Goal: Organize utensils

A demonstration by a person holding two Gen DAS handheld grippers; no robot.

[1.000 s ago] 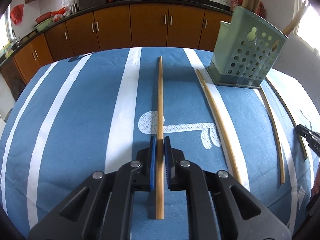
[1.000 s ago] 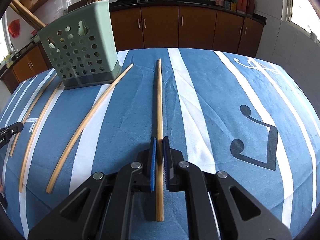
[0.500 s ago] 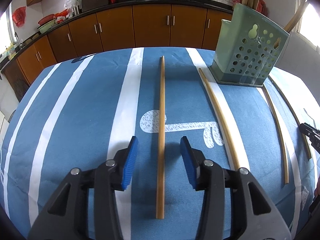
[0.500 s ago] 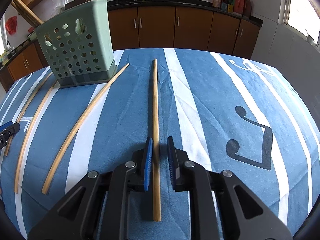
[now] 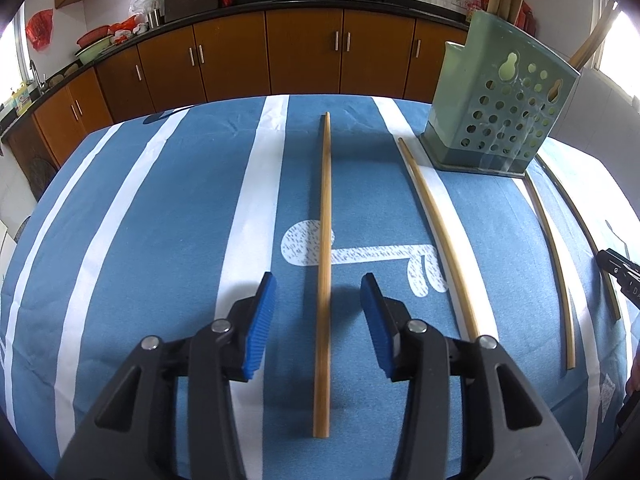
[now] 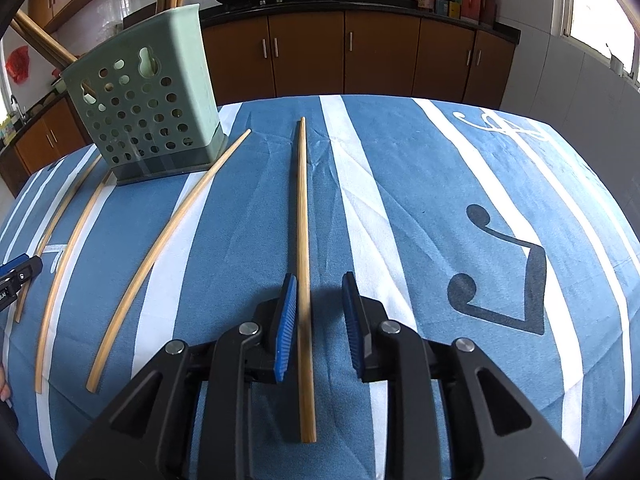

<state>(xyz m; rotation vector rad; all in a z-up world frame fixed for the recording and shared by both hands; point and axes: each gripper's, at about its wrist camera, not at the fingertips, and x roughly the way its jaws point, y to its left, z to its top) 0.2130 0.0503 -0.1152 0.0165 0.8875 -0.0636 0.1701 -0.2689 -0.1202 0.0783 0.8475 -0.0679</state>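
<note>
A long bamboo chopstick (image 5: 325, 208) lies flat on the blue striped cloth, between the blue pads of my left gripper (image 5: 318, 284). That gripper is open and neither pad touches the stick. Another chopstick (image 6: 302, 200) lies between the pads of my right gripper (image 6: 319, 280). Its jaws are opening, and the stick rests on the cloth close to the left pad. The green perforated utensil holder (image 5: 500, 120) (image 6: 148, 112) stands at the far side with several sticks in it.
More loose chopsticks lie beside the holder (image 5: 440, 232) (image 5: 554, 256) (image 6: 168, 240) (image 6: 68, 256). The other gripper's tip shows at the frame edge (image 5: 620, 276) (image 6: 16, 272). Brown kitchen cabinets (image 5: 304, 52) stand beyond the table's far edge.
Both grippers were shut on their chopsticks and have let go. The left jaws spread wide, the right jaws only a little. Both sticks now lie on the cloth.
</note>
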